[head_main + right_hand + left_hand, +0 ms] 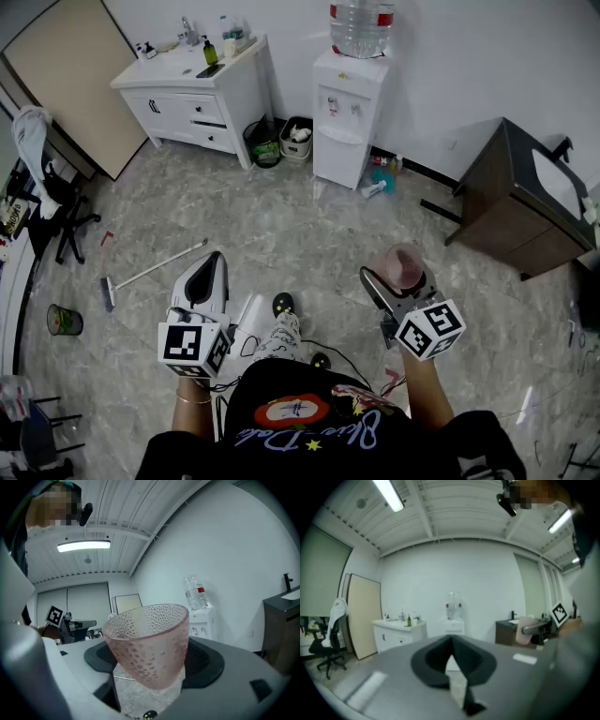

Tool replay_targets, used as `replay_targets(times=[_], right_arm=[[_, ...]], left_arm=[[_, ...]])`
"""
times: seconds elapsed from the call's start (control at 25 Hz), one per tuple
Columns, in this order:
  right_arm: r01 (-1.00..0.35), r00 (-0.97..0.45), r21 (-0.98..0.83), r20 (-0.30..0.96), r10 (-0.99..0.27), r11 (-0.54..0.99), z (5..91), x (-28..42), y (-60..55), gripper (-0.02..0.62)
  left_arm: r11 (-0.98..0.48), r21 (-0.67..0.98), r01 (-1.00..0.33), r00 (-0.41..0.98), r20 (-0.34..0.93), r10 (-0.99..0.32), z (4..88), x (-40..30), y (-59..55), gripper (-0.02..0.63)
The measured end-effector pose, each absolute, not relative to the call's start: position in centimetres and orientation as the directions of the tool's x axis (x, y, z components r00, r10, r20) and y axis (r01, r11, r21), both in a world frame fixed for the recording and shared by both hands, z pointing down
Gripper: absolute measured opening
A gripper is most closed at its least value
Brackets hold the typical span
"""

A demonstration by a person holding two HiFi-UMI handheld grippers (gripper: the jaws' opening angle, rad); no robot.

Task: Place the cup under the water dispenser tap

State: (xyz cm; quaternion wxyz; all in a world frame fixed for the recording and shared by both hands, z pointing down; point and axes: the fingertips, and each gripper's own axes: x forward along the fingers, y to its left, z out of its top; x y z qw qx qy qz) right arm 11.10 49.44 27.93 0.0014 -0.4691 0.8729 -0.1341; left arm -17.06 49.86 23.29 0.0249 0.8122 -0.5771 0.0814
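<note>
A pink dimpled cup (pixel 401 265) stands upright between the jaws of my right gripper (pixel 398 275), held in the air above the floor. In the right gripper view the cup (pixel 147 641) fills the middle, with the jaws of the gripper (pixel 150 670) closed on its sides. The white water dispenser (pixel 347 117) with a bottle (pixel 361 26) on top stands against the far wall, well ahead of the cup. Its taps (pixel 342 107) are small and far off. The dispenser (pixel 201 620) shows behind the cup. My left gripper (pixel 208 274) is shut and holds nothing.
A white vanity cabinet (pixel 197 94) and two bins (pixel 272 141) stand left of the dispenser. At the right stands a dark cabinet (pixel 520 206). A broom (pixel 150 274) lies on the marbled floor at the left, near an office chair (pixel 61 216) and a small bin (pixel 64 321).
</note>
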Motion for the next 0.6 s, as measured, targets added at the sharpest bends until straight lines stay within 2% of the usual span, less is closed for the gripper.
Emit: replay_targets(times=[0.24,0.44,0.6], right_arm=[[-0.780,-0.622,-0.150,0.070,-0.780,0.608,27.6,7.1,41.3,0.377],[-0.814,-0.554,-0.225,0.021,-0.833,0.536,27.5,5.2,28.3,0.377],[-0.849,-0.508,-0.222,0.091,-0.856,0.480,27.4,2.0,17.9,0.377]], left_arm=[[-0.318,0.033,-0.948,0.319,0.101,-0.942,24.7,-18.9,40.0,0.002],[-0.405,-0.035,-0.914,0.399,0.122,-0.909,26.6,-19.8,27.9,0.002],[-0.505,-0.044,-0.862,0.493,0.156,-0.856,26.2,-21.0,18.1,0.002]])
